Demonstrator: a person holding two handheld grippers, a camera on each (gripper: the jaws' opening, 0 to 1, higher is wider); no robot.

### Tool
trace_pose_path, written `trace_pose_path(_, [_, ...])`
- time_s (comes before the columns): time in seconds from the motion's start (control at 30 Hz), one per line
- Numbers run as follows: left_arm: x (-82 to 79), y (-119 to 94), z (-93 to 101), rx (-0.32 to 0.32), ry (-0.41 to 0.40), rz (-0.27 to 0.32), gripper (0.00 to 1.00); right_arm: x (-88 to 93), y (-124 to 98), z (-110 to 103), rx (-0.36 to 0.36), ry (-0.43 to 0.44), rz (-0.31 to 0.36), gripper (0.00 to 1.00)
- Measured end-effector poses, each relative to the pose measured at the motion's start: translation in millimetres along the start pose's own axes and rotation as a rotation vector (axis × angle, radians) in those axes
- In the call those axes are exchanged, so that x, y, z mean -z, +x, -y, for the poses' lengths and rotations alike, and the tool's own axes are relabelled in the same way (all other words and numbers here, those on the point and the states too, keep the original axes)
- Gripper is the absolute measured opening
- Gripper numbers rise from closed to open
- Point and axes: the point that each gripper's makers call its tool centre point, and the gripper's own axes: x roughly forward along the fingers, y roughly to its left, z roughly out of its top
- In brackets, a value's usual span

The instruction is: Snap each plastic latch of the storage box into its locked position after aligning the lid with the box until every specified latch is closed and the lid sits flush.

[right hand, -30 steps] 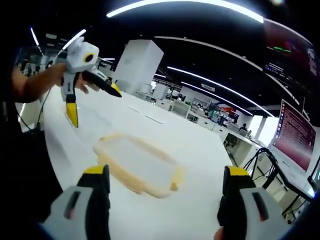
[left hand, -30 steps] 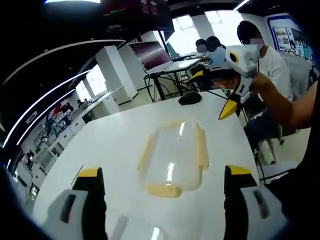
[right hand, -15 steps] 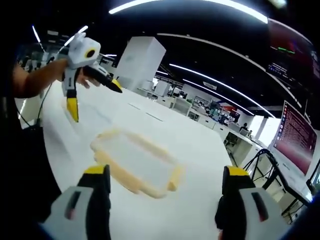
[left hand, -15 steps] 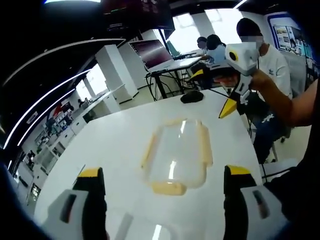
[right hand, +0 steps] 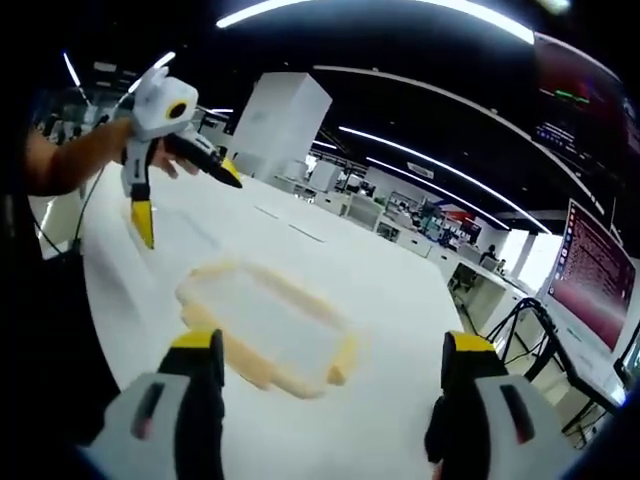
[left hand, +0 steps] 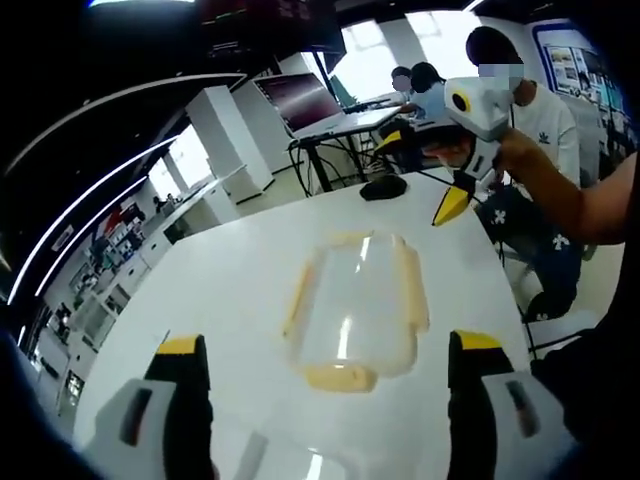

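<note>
Centrally, a clear storage box [left hand: 355,308] with pale yellow latches [left hand: 340,377] lies on the white table [left hand: 220,290], well away from its edges. Left gripper [left hand: 325,385] and right gripper [right hand: 330,375] hover above, jaws spread, empty. A black mouse [left hand: 383,187] sits near the far edge.

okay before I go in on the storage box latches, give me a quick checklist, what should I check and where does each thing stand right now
1. Left gripper open and free: ok, jaws spread, holding nothing.
2. Right gripper open and free: ok, jaws spread, held above the table's far edge.
3. Storage box within reach, between both grippers: ok.
4. Lid flush on the box: cannot tell, clear plastic too blurred.
5. Yellow latches snapped shut: cannot tell.
6. Black object clear of the box: ok.
</note>
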Motion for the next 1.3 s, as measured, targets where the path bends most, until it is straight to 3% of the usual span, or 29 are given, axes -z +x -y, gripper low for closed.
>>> trace_pose_path(0.33, [0.0, 4, 1.6, 0.009, 0.004, -0.011, 0.99, -2.6, 3, 8, -0.004, -0.029, 0.005, 1.0])
trace_pose_path(0.53, [0.9, 4, 1.5, 0.005, 0.003, -0.012, 0.99, -7.1, 6, 17, -0.016, -0.015, 0.018, 1.0])
trace_pose_path(1.0, [1.6, 8, 5.3, 0.018, 0.003, -0.023, 0.99, 5.0, 15, 36, -0.029, -0.055, -0.045, 1.0])
trace_pose_path(1.3, [5.4, 13, -4.2, 0.022, -0.01, -0.036, 0.99, 8.8, 16, 38, -0.033, -0.083, -0.063, 1.0])
